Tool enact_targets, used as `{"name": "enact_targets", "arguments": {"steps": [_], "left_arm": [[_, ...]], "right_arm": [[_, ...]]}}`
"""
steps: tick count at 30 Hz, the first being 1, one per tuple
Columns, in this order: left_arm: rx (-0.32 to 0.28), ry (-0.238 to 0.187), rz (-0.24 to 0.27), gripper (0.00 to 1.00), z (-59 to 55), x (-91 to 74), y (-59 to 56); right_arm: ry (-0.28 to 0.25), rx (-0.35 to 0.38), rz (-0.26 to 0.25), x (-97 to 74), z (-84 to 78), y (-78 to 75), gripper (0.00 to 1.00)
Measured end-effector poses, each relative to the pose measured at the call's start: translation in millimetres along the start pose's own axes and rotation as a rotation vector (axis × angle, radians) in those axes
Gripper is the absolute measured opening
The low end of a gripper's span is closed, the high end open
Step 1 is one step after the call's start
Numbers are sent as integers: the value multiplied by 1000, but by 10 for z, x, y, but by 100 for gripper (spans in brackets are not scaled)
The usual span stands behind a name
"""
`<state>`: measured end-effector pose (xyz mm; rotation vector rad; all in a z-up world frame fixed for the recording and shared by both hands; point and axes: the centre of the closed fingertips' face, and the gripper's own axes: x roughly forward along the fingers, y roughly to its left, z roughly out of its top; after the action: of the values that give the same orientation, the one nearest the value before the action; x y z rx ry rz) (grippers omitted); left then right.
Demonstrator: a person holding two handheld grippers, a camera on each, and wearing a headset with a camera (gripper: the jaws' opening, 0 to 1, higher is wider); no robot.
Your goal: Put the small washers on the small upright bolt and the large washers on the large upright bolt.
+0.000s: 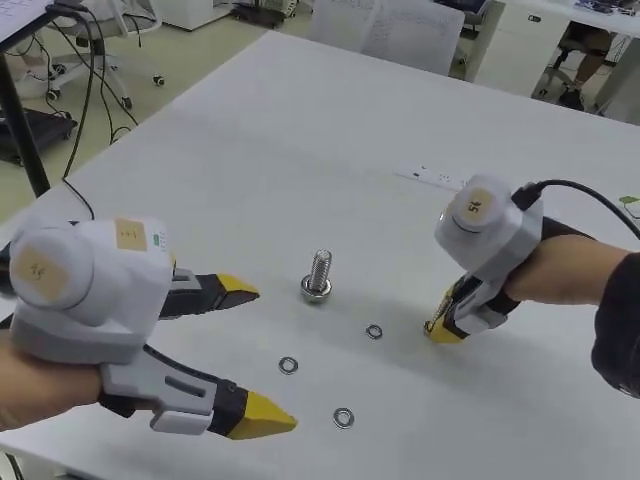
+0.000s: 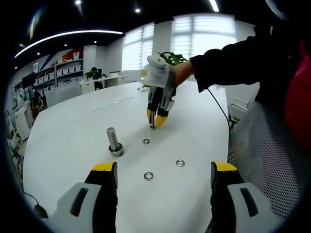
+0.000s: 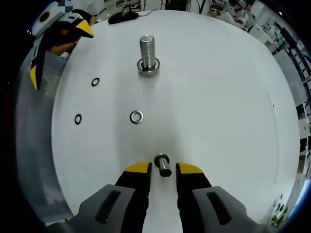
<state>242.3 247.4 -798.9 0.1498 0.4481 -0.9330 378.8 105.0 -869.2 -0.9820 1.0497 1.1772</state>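
— The left tongs (image 1: 255, 352), how do they stand?
— Spread wide with the yellow tips well apart, held above the white table (image 1: 300, 150). Nothing is between them.
— And the right tongs (image 1: 438, 330)?
— Narrow, tips down at the table. The small bolt (image 3: 163, 165) stands upright between the tips. Whether they pinch it, I cannot tell.
— The large bolt (image 1: 318, 274)?
— Upright on its broad base in the middle of the table, between the two tongs and apart from both.
— The rest?
— Three lie flat on the table: a washer (image 1: 374, 331) near the right tongs, a second washer (image 1: 288, 365) in front of the left tongs, and a third washer (image 1: 343, 417) just beside the left tongs' nearer tip.
— Any writing?
— A round tan sticker (image 1: 475, 207) above the right tongs bears dark marks, too blurred to read.
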Motion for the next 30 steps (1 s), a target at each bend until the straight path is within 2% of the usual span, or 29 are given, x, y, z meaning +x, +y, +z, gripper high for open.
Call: {"name": "enact_targets", "arguments": {"steps": [14,30], "left_arm": [[6,4,-2,78,12,36,-4],[9,3,-8,78,18,58,-12]], "right_arm": [[-8,45,-21,-121,-200,-20,23],[-10,69,-27,-188,-389,98,23]]}}
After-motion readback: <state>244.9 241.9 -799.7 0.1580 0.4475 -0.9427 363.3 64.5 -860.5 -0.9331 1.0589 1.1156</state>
